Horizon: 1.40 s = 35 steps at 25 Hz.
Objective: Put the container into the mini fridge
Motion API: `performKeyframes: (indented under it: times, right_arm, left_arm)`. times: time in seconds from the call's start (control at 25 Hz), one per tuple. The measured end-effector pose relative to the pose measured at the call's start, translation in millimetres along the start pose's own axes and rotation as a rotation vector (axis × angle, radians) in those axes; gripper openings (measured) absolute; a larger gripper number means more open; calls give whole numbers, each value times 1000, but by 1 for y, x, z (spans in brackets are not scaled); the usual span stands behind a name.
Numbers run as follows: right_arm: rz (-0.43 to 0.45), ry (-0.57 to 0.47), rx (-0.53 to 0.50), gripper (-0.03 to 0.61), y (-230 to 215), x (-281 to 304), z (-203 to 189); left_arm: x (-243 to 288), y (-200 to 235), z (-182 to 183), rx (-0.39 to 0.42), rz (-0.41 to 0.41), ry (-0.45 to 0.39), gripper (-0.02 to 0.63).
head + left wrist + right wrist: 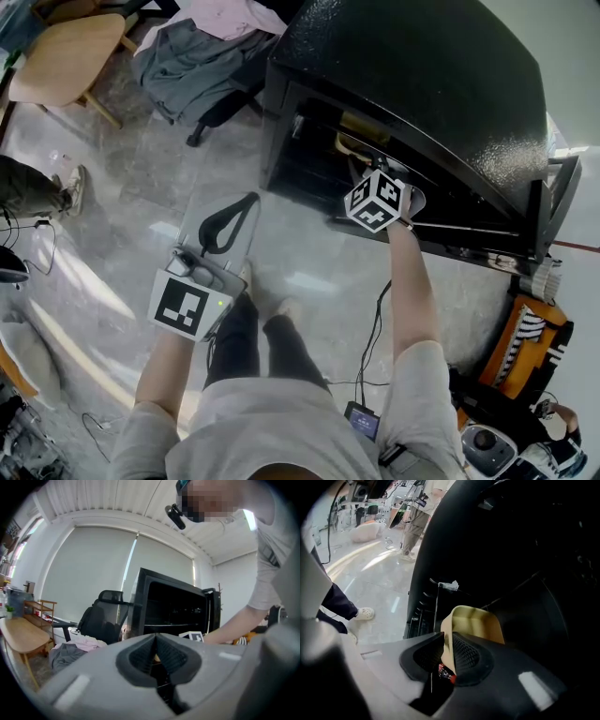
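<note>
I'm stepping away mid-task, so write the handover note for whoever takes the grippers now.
Left gripper: shut, empty, held low, away from the mini fridge.
Right gripper: shut on the rim of the beige container, at the fridge's open front.
Done: container is at the opening.
Left: set it on a shelf inside, release, pull out. Whether it rests on anything yet cannot be seen.

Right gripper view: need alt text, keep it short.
The right gripper has its jaws shut on the side wall of a beige container, held up against the dark inside of the mini fridge. To the left, past the fridge's front edge, are a pale glossy floor and a person's white shoe.
</note>
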State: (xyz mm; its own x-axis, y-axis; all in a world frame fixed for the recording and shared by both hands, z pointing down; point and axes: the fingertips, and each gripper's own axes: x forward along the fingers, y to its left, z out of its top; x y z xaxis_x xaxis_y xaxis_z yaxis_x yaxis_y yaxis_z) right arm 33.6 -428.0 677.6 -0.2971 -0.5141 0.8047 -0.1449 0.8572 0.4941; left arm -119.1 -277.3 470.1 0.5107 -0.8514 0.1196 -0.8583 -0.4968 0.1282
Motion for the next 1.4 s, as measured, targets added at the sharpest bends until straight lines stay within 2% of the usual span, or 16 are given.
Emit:
performKeyframes:
  times: [0.16,0.28,0.44,0.6,0.76,1.4]
  right_arm:
    - [2,-6,10,49,0,1,-1]
    - [0,-14,17,75,2,1,0]
    - [-26,-58,63,76,2,-6,5]
    - [-77,-121,160,64,-5,-21,13]
    - [-118,-181,235,-2,-6,-34,17]
    - [-153,-428,662,-2,29,-106,31]
  left_arm:
    - [0,2,0,-1,3,2,2]
    - [2,1,0,1,-1,1,2]
    - [2,-2,0,2,-6,2,2]
    - [-1,-6,3,4,-9,2,2]
    - [-3,-11,3,10,-14,-5,2]
    - [-17,-43,11,31,-49,-18,2]
